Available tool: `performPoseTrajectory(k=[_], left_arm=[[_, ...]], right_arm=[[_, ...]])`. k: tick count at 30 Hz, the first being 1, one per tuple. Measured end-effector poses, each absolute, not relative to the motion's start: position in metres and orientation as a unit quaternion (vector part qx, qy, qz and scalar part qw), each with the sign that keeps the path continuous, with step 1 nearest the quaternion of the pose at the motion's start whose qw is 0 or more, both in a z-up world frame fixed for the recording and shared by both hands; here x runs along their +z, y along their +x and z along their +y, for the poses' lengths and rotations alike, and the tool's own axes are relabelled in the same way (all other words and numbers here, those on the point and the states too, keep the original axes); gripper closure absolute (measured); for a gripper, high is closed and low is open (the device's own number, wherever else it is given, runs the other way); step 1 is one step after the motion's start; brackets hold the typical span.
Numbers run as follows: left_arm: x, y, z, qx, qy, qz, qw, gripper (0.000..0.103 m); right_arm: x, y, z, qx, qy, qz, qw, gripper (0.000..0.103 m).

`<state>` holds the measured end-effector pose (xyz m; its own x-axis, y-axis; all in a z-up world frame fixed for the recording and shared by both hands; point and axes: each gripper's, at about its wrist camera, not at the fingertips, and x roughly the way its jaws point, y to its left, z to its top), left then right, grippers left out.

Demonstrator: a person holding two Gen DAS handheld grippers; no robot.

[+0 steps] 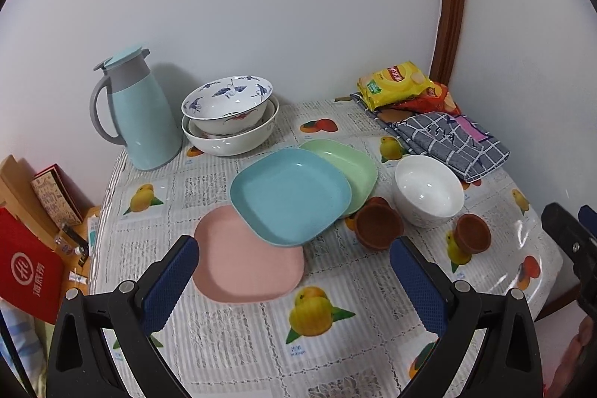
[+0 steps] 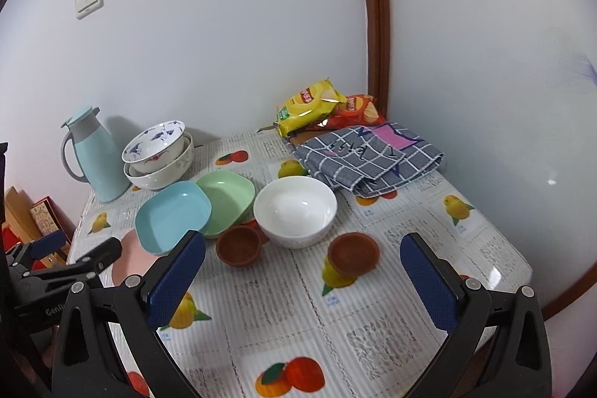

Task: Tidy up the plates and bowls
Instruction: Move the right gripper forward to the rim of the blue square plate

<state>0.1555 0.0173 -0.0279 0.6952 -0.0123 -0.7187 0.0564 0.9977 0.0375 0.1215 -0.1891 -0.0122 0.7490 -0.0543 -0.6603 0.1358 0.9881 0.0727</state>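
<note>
A blue plate [image 1: 289,196] leans over a pink plate [image 1: 246,263] and a green plate [image 1: 343,163]. A white bowl [image 1: 429,191] stands to their right, between two small brown bowls [image 1: 378,224] [image 1: 474,234]. Patterned bowls [image 1: 227,112] are stacked at the back. My left gripper [image 1: 294,260] is open and empty, hovering over the pink plate. My right gripper [image 2: 302,258] is open and empty, just in front of the white bowl [image 2: 294,209] and brown bowls [image 2: 238,245] [image 2: 353,253]. The blue plate [image 2: 171,217] and green plate [image 2: 227,198] lie to its left.
A light blue thermos jug [image 1: 136,114] stands at the back left. Snack bags [image 1: 395,84] and a folded checked cloth [image 1: 451,144] lie at the back right against the wall. The table [image 1: 335,360] has a fruit-print cover. Boxes [image 1: 30,248] sit beyond its left edge.
</note>
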Motion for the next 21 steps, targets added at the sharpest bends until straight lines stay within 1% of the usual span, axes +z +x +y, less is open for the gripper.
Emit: performPoseTrajectory(k=[4, 7, 13, 16, 19, 20, 21], left_arm=[[-0.031, 0.168, 0.021, -0.022, 0.035, 0.396, 0.917, 0.0], [-0.034, 0.18, 0.035, -0.019, 0.004, 0.404, 0.915, 0.0], [-0.049, 0.206, 0.06, 0.03, -0.008, 0.419, 0.908, 0.001], [-0.058, 0.218, 0.071, 0.053, -0.003, 0.417, 0.907, 0.001], [-0.068, 0.232, 0.082, 0.047, -0.009, 0.426, 0.903, 0.001], [-0.074, 0.239, 0.086, 0.046, -0.017, 0.436, 0.899, 0.002], [-0.077, 0.244, 0.089, 0.044, -0.023, 0.439, 0.897, 0.006]], right_arm=[[-0.015, 0.136, -0.185, -0.039, 0.053, 0.354, 0.933, 0.0], [-0.019, 0.149, -0.181, -0.029, 0.05, 0.359, 0.932, 0.0], [-0.033, 0.175, -0.17, -0.01, 0.05, 0.368, 0.929, 0.0], [-0.042, 0.189, -0.162, 0.001, 0.047, 0.375, 0.926, 0.003], [-0.052, 0.203, -0.151, 0.013, 0.041, 0.38, 0.924, 0.008], [-0.056, 0.209, -0.147, 0.017, 0.04, 0.384, 0.922, 0.009], [-0.06, 0.213, -0.143, 0.021, 0.038, 0.387, 0.921, 0.011]])
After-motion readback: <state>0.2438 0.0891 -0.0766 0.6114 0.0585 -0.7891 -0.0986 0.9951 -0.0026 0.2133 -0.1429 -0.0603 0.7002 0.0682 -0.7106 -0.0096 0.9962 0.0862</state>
